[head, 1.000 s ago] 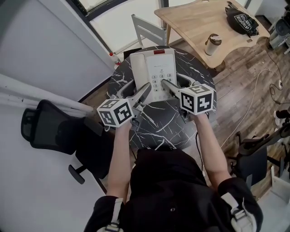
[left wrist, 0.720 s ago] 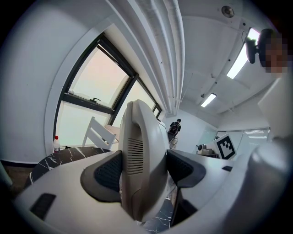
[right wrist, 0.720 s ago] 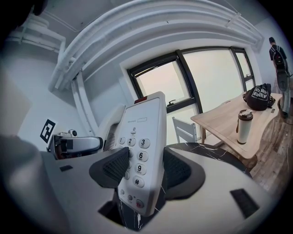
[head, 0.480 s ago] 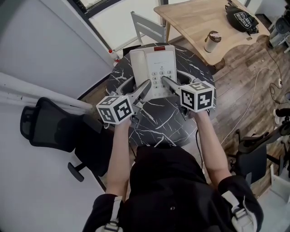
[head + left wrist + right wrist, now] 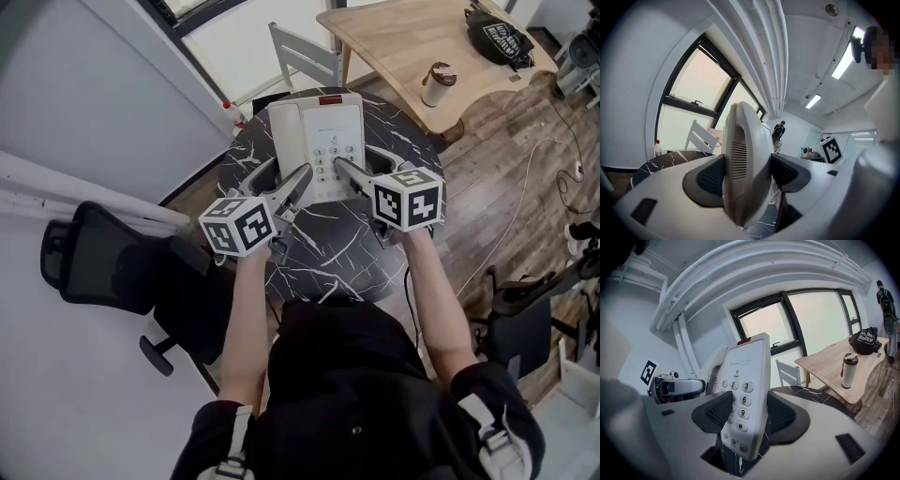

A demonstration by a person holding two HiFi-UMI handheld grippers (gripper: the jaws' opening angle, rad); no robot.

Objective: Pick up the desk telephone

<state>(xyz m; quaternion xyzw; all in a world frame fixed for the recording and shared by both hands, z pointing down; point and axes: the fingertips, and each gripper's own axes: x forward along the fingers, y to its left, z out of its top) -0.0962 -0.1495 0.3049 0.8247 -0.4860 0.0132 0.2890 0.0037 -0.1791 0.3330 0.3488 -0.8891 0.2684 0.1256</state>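
Left hand-held gripper: its jaws are spread wide and clamped on the handset side of the desk telephone, with both pads bearing on the casing. Right hand-held gripper: its jaws stand about as wide and clamp the keypad side, one pad lying over the keys and the other against the outer edge.

Tabletop: round, dark, marble-patterned. It carries the load, and I work from its near side.

Desk telephone: it lies over the far half of the tabletop, with its near end between the two grippers. I cannot tell whether its base is clear of the surface. I judge the shell to be stiff, smooth plastic, fairly light and liable to slide between the pads. I therefore hold it at both long edges near the front and keep it level.

Handset: I judge that it rests loose in its cradle, so a tilt could tip it out.

Keypad: the keys under the pad may give, so I treat that contact as the weaker one.

Comparison with one second ago: I find no change in either grip or in the telephone's place on the tabletop. Only the head view's framing shifts slightly.
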